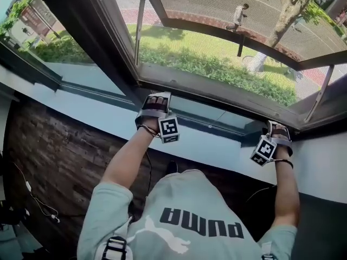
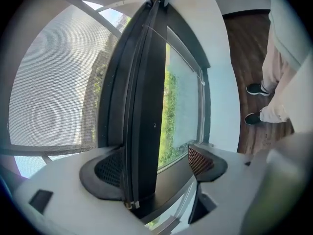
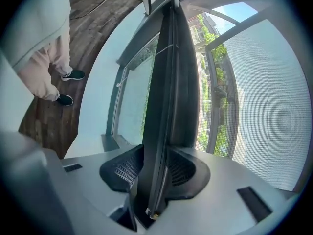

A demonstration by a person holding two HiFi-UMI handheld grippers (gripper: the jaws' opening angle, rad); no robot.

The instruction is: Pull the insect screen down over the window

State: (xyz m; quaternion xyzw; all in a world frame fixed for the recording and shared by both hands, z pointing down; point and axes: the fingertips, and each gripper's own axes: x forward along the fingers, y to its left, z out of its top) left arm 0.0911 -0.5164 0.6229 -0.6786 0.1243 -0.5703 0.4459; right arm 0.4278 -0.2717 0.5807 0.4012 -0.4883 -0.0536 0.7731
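The left tongs (image 1: 156, 103) and right tongs (image 1: 277, 130) are both at the far side of the pale window sill (image 1: 103, 115). There they meet the dark bottom rail (image 1: 217, 97) of the insect screen, which sits low, along the lower edge of the window opening.

In the left gripper view the left tongs (image 2: 156, 163) stand apart around the rail (image 2: 142, 106). One pad (image 2: 110, 168) lies against the rail and the other pad (image 2: 200, 160) is clear of it. The screen mesh (image 2: 54, 82) spreads out on one side of the rail, and a glass pane (image 2: 183, 106) is on the other.

In the right gripper view the right tongs (image 3: 154, 168) are clamped on the same rail (image 3: 166, 92), with both pads pressed to it. The mesh (image 3: 274, 106) is on the right.

The person's dark shoes (image 2: 257, 89) stand on the wooden floor (image 2: 249, 43).
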